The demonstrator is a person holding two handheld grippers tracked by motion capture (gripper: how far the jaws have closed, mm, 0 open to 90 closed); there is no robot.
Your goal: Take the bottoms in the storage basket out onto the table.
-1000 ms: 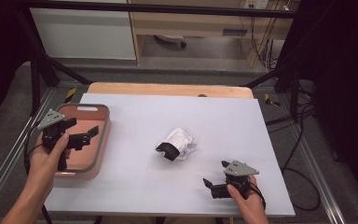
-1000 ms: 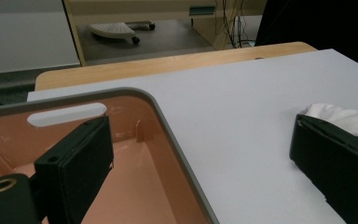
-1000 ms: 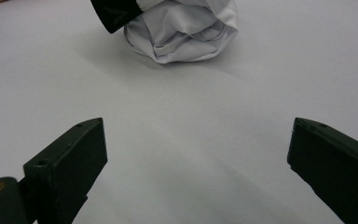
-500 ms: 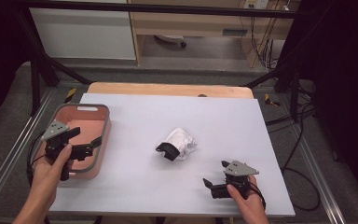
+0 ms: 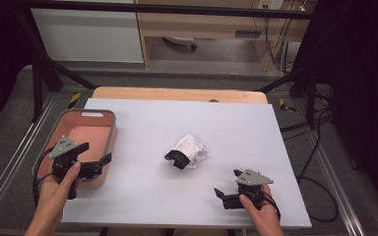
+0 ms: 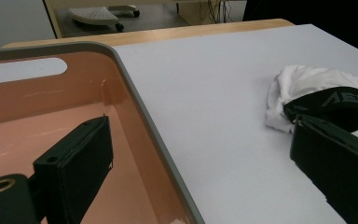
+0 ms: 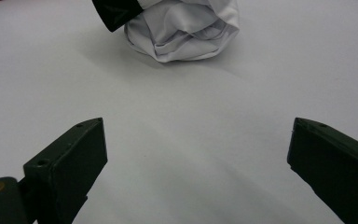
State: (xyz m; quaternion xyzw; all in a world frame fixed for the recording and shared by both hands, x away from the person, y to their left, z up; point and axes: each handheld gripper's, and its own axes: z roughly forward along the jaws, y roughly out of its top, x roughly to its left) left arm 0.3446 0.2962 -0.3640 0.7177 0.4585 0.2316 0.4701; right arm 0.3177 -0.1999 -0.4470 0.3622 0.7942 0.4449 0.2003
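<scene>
A crumpled white cloth bundle (image 5: 192,149) with a black waistband lies mid-table; it also shows in the left gripper view (image 6: 307,81) and the right gripper view (image 7: 186,28). At the table's left stands a pink tray (image 5: 112,132) with a grey rim (image 6: 135,93), nothing inside. My left gripper (image 5: 98,153) hangs open over the tray's near right corner, one jaw inside the tray and the other over the table (image 6: 200,128). My right gripper (image 5: 226,183) rests open near the front right edge, pointing at the bundle (image 7: 198,126) from some distance away.
The white table top (image 5: 187,118) ends in a wooden strip (image 5: 177,93) at the back. Beyond it are a metal frame, cabinets and floor cables (image 5: 320,177). A black bar crosses the top of the high view.
My left gripper has drifted toward the near edge along the tray's right side. The right gripper and the bundle have not moved.
</scene>
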